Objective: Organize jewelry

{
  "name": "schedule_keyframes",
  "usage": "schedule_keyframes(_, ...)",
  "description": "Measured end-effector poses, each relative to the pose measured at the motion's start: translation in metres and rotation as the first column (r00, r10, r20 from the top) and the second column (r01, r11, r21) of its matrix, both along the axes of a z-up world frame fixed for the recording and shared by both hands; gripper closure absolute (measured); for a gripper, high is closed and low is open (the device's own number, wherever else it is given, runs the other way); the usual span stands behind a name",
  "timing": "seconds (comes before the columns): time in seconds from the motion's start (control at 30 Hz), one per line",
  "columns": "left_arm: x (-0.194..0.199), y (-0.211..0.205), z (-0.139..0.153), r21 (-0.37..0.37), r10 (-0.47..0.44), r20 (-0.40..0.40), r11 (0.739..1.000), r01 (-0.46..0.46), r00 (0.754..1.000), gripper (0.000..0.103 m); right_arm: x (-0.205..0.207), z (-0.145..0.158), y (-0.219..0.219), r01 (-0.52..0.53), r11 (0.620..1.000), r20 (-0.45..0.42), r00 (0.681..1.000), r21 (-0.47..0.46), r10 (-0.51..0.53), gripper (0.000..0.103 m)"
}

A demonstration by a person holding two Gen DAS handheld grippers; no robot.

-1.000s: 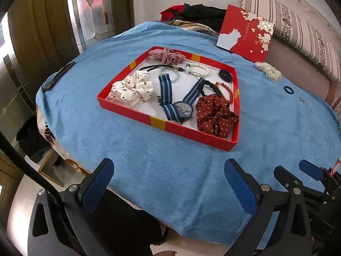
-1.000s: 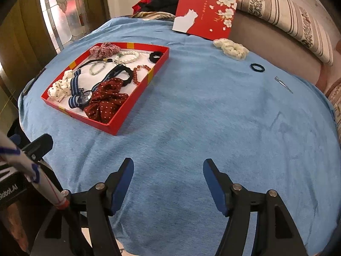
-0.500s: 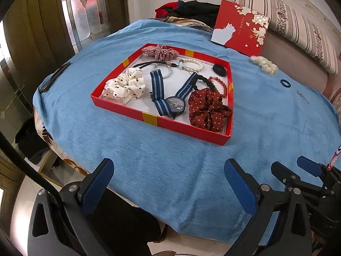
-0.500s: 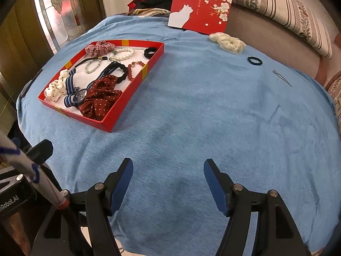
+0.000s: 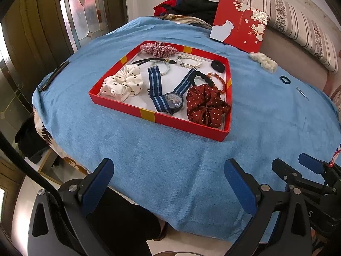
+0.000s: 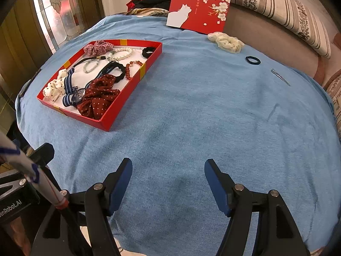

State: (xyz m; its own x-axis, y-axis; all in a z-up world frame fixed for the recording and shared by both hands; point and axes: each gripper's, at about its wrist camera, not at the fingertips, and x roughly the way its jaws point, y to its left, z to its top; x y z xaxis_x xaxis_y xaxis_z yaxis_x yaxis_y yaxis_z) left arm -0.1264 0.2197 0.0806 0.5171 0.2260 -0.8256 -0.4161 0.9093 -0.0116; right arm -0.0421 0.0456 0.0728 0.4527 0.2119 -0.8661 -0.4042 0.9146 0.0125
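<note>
Hovering wide open and empty, the left gripper (image 5: 168, 183) and right gripper (image 6: 168, 183) face a shallow red cardboard tray (image 6: 132, 85) of jewelry; the cream fabric scrunchie (image 6: 227, 42) outside looks light, soft, pinchable anywhere.

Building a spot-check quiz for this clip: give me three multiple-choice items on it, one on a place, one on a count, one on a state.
1. Where does the cream scrunchie lie?
A. in the red tray
B. on the blue cloth beside the red card
C. in a gripper

2. How many scrunchies lie in the red tray?
A. one
B. three
C. five

3. How do the left gripper and right gripper stand?
A. both open, empty
B. left shut on the watch
C. both shut

Key: 1 B, it rests on the blue cloth by the red card. 2 B, plaid, white dotted and dark red dotted. 3 A, both pairs of jaws stand wide apart with only cloth between.
</note>
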Motion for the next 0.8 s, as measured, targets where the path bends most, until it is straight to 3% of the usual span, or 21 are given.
schedule_keyframes(0.8,0.001,0.02,-0.007,-0.046,0.048,-0.009,0.998,-0.049,0.999,0.0,0.003,0.008,0.023,-0.04,0.998,0.022,0.999,-0.04,0.041,0.027)
